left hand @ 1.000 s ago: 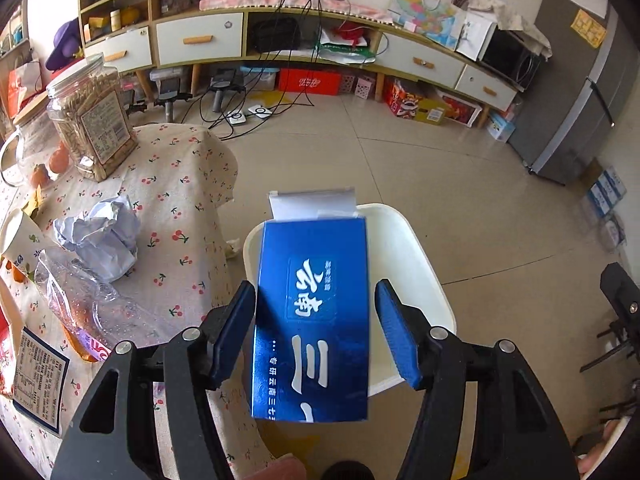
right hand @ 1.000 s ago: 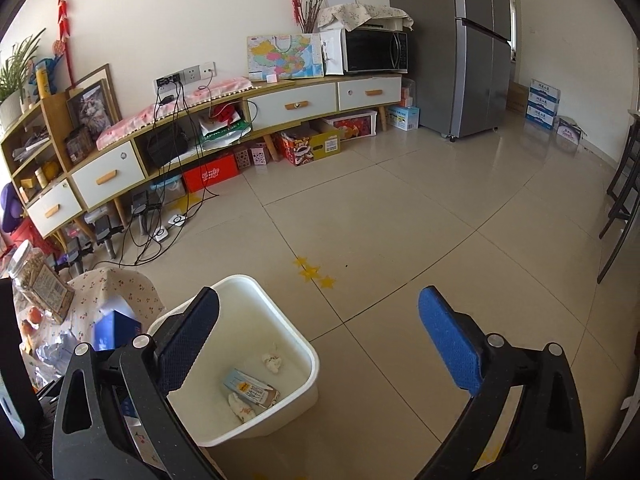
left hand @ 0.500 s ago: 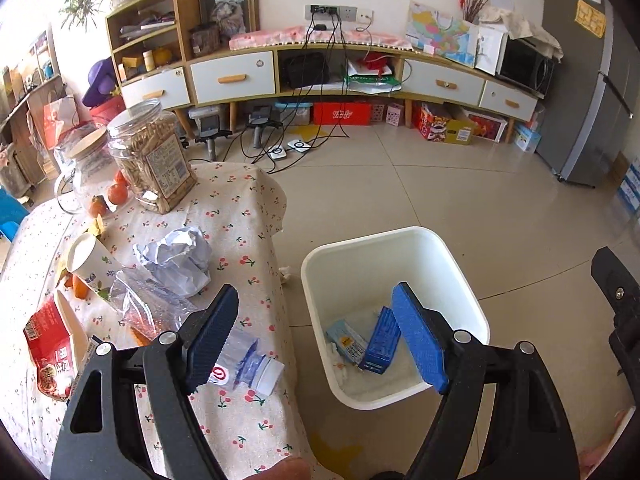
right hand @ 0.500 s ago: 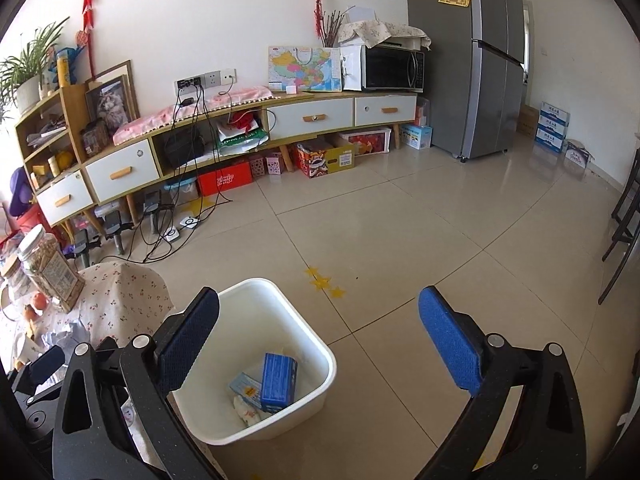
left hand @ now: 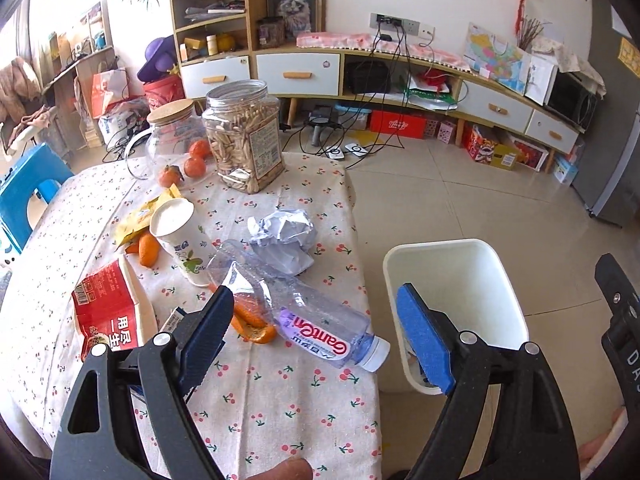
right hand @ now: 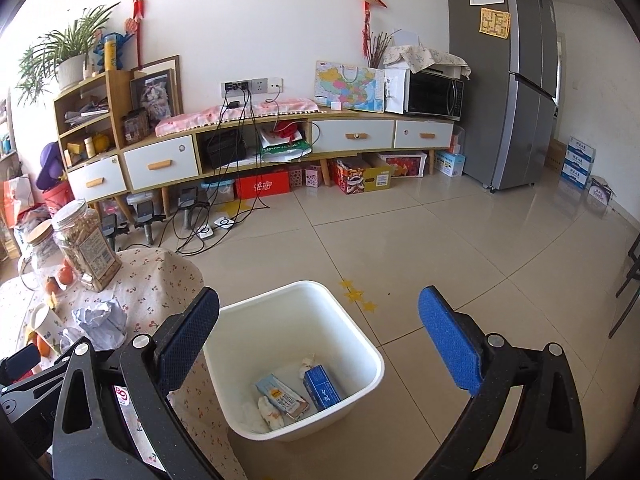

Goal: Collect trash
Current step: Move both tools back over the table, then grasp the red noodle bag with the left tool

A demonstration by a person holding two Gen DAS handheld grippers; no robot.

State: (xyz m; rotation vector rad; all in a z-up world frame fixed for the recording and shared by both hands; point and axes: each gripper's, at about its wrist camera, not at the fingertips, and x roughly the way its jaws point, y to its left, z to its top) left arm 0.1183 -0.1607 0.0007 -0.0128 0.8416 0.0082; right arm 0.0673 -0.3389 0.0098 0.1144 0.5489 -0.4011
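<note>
Bin [left hand: 452, 264] right of table [left hand: 280, 392], seemingly touching.

My right gripper [right hand: 318, 342]: jaws wide apart, nothing between them, above the bin.
White trash bin [right hand: 362, 338]: on the floor just beside my table [right hand: 160, 280].
In the bin: blue carton [right hand: 321, 387], a lighter carton [right hand: 280, 395], crumpled tissue [right hand: 270, 412].
On the table: crumpled paper [right hand: 100, 318], snack jar [right hand: 86, 250].

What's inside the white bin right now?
In the right wrist view the white bin holds a blue carton, a light-blue packet and crumpled white tissue. Anything under them is hidden, and the near wall covers the front floor.
</note>
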